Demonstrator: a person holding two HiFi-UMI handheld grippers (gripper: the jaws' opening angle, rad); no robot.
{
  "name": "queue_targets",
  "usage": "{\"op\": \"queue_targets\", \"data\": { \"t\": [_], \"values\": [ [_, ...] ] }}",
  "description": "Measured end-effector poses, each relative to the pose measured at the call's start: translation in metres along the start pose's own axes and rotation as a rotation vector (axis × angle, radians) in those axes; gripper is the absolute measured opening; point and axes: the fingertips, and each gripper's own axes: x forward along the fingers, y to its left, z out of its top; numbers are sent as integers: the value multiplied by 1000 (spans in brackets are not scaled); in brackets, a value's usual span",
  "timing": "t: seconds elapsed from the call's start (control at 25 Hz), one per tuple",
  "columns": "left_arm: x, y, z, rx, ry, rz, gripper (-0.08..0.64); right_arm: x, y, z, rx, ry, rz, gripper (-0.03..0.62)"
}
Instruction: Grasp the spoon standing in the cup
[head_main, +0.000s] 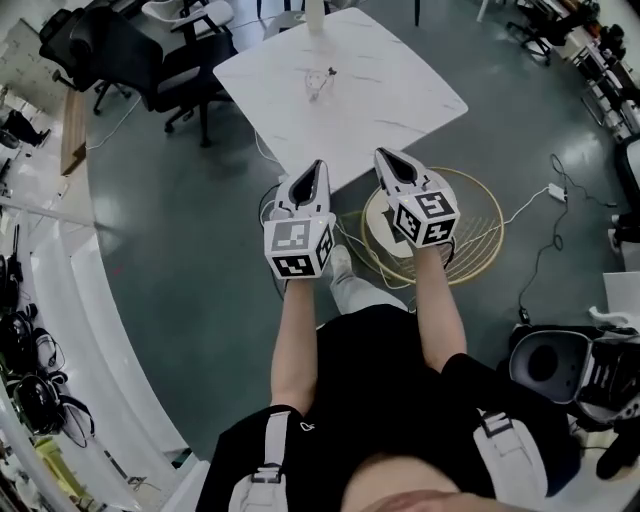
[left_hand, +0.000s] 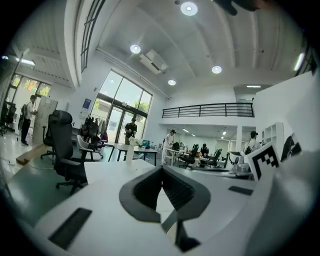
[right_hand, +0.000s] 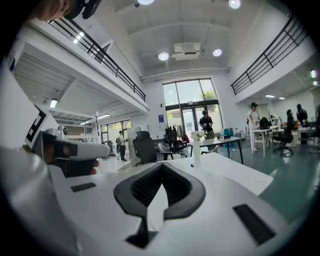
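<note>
A small clear glass cup (head_main: 320, 85) stands near the middle of the white marble table (head_main: 400, 90), and a thin spoon (head_main: 329, 72) sticks up out of it. Both grippers hang over the floor just short of the table's near edge, side by side and pointing at the table. My left gripper (head_main: 320, 163) (left_hand: 162, 169) is shut, its dark pads pressed together with nothing between them. My right gripper (head_main: 381, 153) (right_hand: 161, 165) is shut and empty too. The cup lies well ahead of both tips and neither gripper view shows it clearly.
A tall white bottle (head_main: 315, 14) (right_hand: 196, 145) (left_hand: 129, 150) stands at the table's far edge. Black office chairs (head_main: 150, 55) stand left of the table. A round wire-rimmed stool (head_main: 470, 235) and cables lie on the floor under my right arm. People stand far off in the hall.
</note>
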Motion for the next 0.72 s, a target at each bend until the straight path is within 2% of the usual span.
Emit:
{"op": "queue_targets", "data": {
  "t": [0.12, 0.36, 0.56, 0.72],
  "values": [
    [52, 21, 1, -29, 14, 0, 12, 46, -35, 7, 4, 15, 0, 6],
    [132, 44, 7, 26, 70, 35, 14, 103, -102, 5, 87, 10, -25, 6],
    [149, 66, -5, 49, 133, 87, 12, 132, -76, -12, 92, 34, 87, 6],
    [141, 87, -17, 67, 177, 81, 14, 144, -55, -30, 133, 50, 83, 6]
  ]
}}
